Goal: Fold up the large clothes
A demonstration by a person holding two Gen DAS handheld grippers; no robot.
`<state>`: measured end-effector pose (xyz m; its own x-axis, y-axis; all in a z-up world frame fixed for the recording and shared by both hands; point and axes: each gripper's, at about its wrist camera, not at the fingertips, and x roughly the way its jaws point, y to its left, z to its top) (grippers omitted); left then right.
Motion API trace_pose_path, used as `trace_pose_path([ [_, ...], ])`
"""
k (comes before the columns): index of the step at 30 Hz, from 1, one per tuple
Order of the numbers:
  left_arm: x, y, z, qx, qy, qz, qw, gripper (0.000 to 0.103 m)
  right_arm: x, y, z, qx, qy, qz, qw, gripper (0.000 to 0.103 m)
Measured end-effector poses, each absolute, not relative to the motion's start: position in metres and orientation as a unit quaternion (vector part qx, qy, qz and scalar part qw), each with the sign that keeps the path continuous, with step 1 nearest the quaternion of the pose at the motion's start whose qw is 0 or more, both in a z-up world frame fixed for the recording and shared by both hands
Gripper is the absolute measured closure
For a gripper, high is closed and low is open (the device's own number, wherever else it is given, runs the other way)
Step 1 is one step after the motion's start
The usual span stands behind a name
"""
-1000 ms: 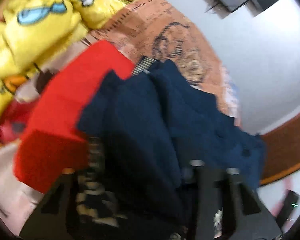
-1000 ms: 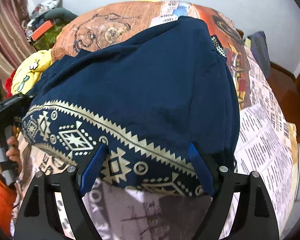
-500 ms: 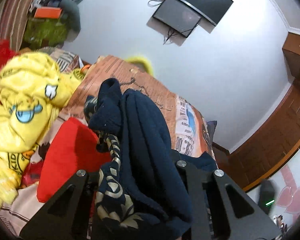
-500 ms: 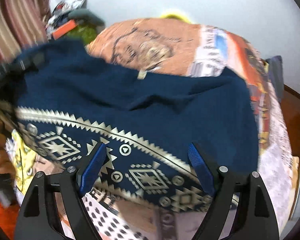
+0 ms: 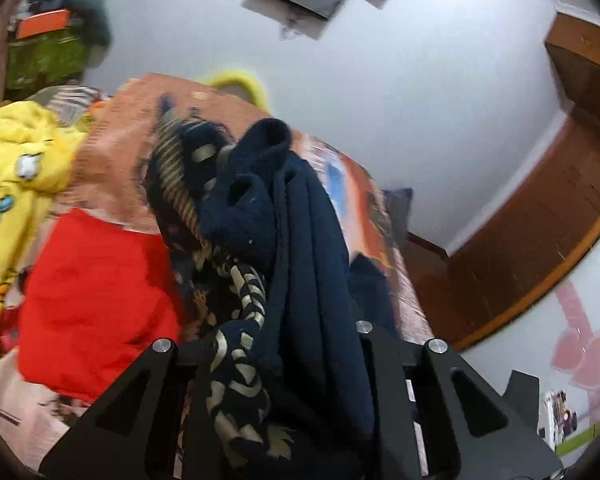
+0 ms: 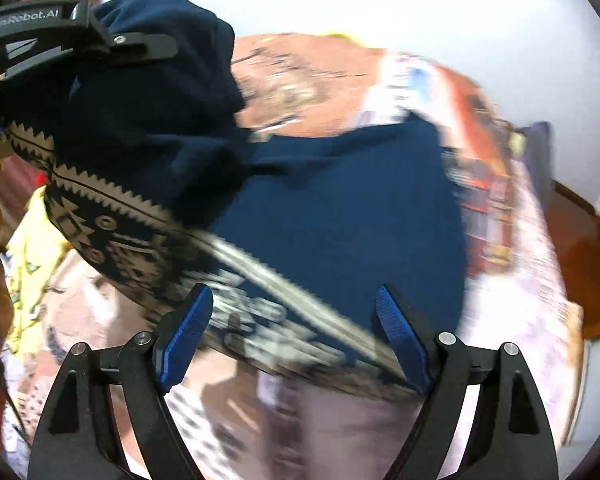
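One navy knit sweater (image 6: 340,208), cream zigzag hem
Left claw (image 5: 276,364) clenches its bunched folds; right claw (image 6: 296,340) gapes, released, over the bed (image 6: 532,264)

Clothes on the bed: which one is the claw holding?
The navy garment with the cream pattern, bunched in the left claw. The red one and yellow one lie untouched.

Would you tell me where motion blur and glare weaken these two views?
Left wrist: the navy garment in the left gripper is fairly sharp; the yellow garment is smeared. Right wrist: the patterned hem streaks with motion blur, the white wall is overexposed, the right gripper crisp.
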<state>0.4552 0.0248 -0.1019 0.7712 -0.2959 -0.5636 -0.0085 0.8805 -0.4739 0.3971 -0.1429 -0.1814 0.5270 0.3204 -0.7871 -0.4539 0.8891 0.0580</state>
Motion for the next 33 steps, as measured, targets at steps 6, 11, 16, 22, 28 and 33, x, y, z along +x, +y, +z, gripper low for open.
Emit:
trace_pose_path([
  [6,0.478,-0.058,-0.116,-0.201,0.369,-0.119,0.900,0.085,0.394,-0.239,-0.196,-0.015,0.462,0.147,0.875,0.022],
  [11,0.484,-0.106,-0.148,-0.145,0.407,-0.149,0.890,0.085,0.395,-0.284,-0.207,0.039,0.483,0.113,0.867,0.022],
  [16,0.476,-0.131,-0.181,-0.082,0.442,-0.152,0.880,0.085,0.392,-0.296,-0.206,0.039,0.482,0.101,0.869,0.022],
  [22,0.438,-0.153,-0.155,0.011,0.415,-0.191,0.890,0.049,0.381,-0.305,-0.190,0.042,0.463,0.102,0.879,0.022],
  [28,0.394,-0.141,-0.111,0.050,0.384,-0.219,0.896,0.043,0.374,-0.302,-0.164,0.036,0.441,0.117,0.889,0.022],
  [33,0.374,-0.091,-0.079,0.044,0.338,-0.173,0.924,0.025,0.375,-0.277,-0.136,0.019,0.408,0.154,0.900,0.022],
])
